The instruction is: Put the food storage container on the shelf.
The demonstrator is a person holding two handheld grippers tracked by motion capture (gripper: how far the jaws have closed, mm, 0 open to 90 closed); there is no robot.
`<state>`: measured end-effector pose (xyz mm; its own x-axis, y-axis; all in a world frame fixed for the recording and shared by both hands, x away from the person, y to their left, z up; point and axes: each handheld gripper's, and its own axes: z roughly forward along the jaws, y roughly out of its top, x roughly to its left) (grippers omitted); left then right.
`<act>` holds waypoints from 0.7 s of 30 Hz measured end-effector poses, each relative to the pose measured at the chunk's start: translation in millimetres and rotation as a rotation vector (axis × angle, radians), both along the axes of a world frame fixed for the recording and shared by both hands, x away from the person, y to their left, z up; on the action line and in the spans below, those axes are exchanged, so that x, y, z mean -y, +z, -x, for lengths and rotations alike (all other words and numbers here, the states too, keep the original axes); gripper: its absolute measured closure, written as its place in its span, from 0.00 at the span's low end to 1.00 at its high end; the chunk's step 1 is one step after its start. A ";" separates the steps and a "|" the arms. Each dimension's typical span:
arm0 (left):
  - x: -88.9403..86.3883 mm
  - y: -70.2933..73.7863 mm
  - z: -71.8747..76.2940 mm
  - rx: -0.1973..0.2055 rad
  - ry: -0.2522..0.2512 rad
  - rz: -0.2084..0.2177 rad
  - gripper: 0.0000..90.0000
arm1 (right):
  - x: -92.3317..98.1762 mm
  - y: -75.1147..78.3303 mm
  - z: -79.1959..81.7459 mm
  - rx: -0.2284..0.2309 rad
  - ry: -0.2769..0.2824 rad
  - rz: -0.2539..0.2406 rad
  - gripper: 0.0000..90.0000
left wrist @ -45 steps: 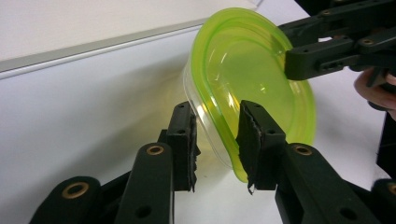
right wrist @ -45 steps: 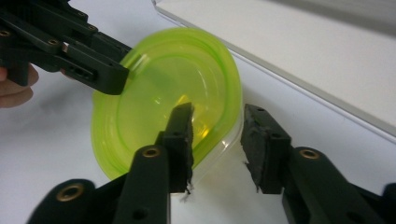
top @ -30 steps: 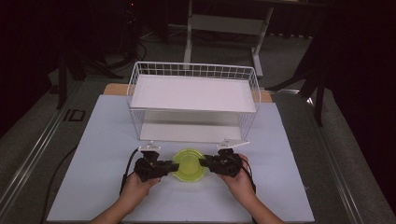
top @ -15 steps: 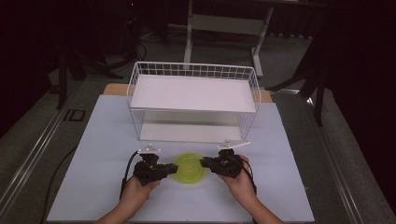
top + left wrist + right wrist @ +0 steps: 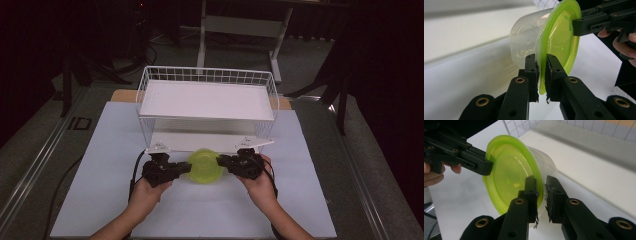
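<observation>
A clear round container (image 5: 205, 166) with a lime-green lid is held off the white mat, in front of the wire rack. My left gripper (image 5: 186, 169) pinches the lid's rim from the left. My right gripper (image 5: 222, 161) pinches it from the right. In the left gripper view the two black pads of the left gripper (image 5: 541, 58) press on the green lid (image 5: 559, 42), with the clear tub (image 5: 526, 37) behind it. The right gripper (image 5: 541, 181) has just been closing its jaws, and the lid's edge (image 5: 509, 170) is clamped between them.
A white wire rack (image 5: 207, 100) with two shelves stands just behind the container. The white mat (image 5: 100, 165) covers the table, with dark floor and stands around it. Cables trail from both grippers toward the near edge.
Both hands have risen together with the container between them. In the high view it now sits higher, closer to the rack's lower shelf.
</observation>
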<state>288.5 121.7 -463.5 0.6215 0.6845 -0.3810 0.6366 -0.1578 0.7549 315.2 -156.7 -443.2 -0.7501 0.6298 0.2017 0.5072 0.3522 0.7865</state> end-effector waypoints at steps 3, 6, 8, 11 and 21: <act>0.3 0.2 -1.7 0.007 0.002 0.002 0.91 | 0.2 2.2 -3.7 0.004 -0.006 0.001 0.89; 2.1 -9.0 -10.9 0.037 0.019 0.018 0.91 | 0.9 -1.1 -12.6 0.001 -0.016 -0.001 0.89; 3.9 -14.0 -14.2 0.044 0.029 0.015 0.91 | 1.2 -5.2 -16.8 -0.005 -0.021 0.002 0.89; 6.9 -20.1 -20.0 0.042 0.039 0.013 0.91 | 1.3 -10.5 -22.0 -0.011 -0.034 0.013 0.89; 11.9 -30.7 -40.7 0.073 0.047 -0.007 0.91 | 3.7 -21.1 -39.5 -0.018 -0.070 0.016 0.89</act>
<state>329.1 109.8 -494.2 0.6142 0.7162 -0.3314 0.5871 -0.1341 0.7983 354.8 -160.5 -464.2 -0.7004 0.6839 0.2042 0.5450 0.3277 0.7717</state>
